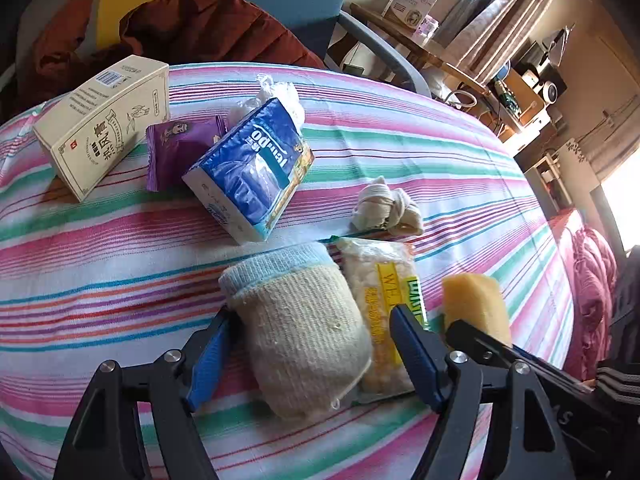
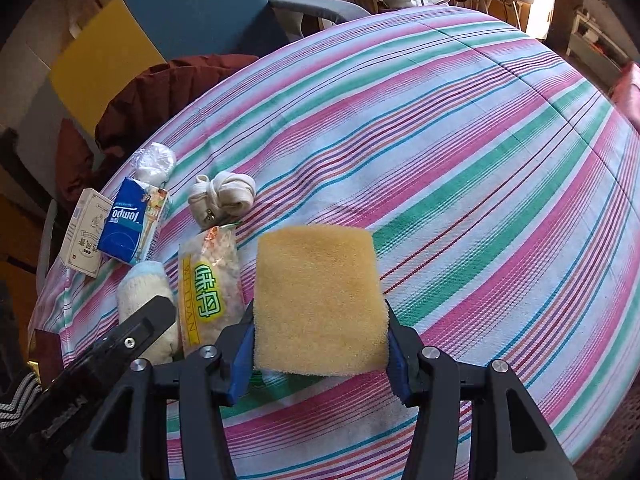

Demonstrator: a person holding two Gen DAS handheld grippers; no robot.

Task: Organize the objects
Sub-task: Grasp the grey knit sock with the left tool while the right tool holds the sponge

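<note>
striped cloth: carries everything | right gripper: clamped on yellow sponge, raised over cloth | left gripper: jaws wide, straddling cream sock, loose | snack packet: touching sock at 3 o'clock | tissue pack: 11 o'clock of sock

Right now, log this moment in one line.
left tongs: open around rolled sock | right tongs: shut on sponge | striped cloth
</note>
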